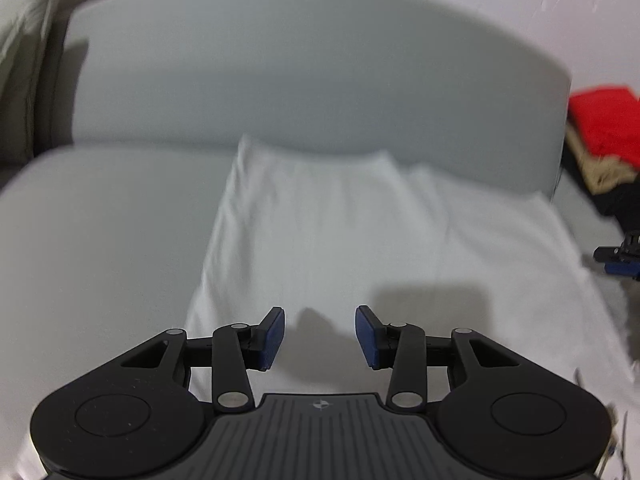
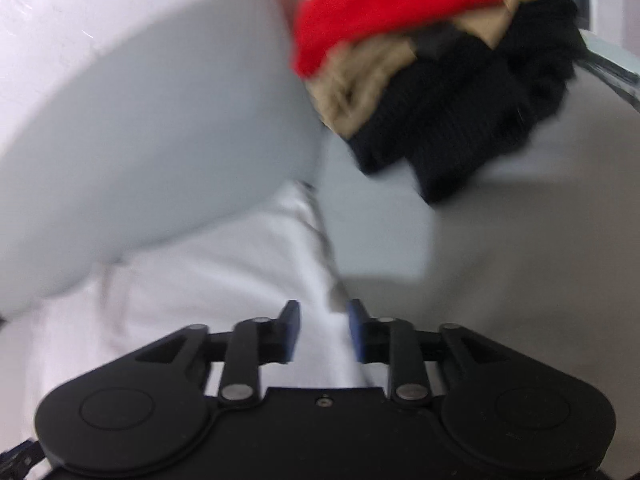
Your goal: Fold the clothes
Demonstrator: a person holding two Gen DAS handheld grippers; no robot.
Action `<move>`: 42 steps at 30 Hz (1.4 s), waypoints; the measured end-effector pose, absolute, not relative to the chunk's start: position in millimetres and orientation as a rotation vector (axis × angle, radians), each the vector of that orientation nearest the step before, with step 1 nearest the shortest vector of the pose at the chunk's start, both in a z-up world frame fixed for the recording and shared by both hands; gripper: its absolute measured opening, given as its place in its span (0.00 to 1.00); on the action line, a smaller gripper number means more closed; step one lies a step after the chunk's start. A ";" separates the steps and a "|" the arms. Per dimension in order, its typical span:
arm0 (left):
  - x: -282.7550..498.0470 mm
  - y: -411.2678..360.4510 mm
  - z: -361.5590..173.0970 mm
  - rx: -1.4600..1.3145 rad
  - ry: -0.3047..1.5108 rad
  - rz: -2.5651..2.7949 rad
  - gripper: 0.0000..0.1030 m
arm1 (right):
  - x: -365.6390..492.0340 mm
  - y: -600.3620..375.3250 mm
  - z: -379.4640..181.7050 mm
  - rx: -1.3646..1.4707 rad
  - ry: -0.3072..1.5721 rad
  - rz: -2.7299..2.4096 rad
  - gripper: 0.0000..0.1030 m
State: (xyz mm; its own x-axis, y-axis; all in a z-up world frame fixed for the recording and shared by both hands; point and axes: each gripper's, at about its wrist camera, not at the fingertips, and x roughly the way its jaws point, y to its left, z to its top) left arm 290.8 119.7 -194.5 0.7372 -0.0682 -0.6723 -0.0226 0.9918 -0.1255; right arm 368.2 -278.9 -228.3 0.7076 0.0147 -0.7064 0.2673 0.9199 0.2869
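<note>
A white garment (image 1: 340,232) lies spread flat on a grey sofa seat (image 1: 100,240), its far edge against the backrest. My left gripper (image 1: 320,338) hovers over the garment's near part, open, with nothing between its blue pads. At the far right edge of the left wrist view a bit of my right gripper (image 1: 618,258) shows beside the garment. In the right wrist view the right gripper (image 2: 324,330) is open over the right edge of the white garment (image 2: 224,280). The cloth lies below the gap and the pads do not press on it.
A pile of clothes sits at the right end of the sofa: a red piece (image 2: 384,8) on top, tan cloth (image 2: 360,80) and a black knit (image 2: 480,120) below it. The grey backrest cushion (image 1: 300,72) stands behind the garment. A pale cushion (image 1: 24,40) is at far left.
</note>
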 end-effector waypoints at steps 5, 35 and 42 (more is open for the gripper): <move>341.4 151.8 -182.6 -0.110 0.742 0.104 0.67 | 404.6 -284.8 -217.0 0.474 0.764 -0.085 0.45; 445.6 144.4 -207.8 0.249 0.735 0.199 0.17 | 467.5 -252.4 -267.5 0.169 0.710 -0.193 0.13; 324.0 173.0 -119.7 0.149 0.599 0.113 0.26 | 347.9 -268.1 -182.2 0.383 0.583 -0.055 0.26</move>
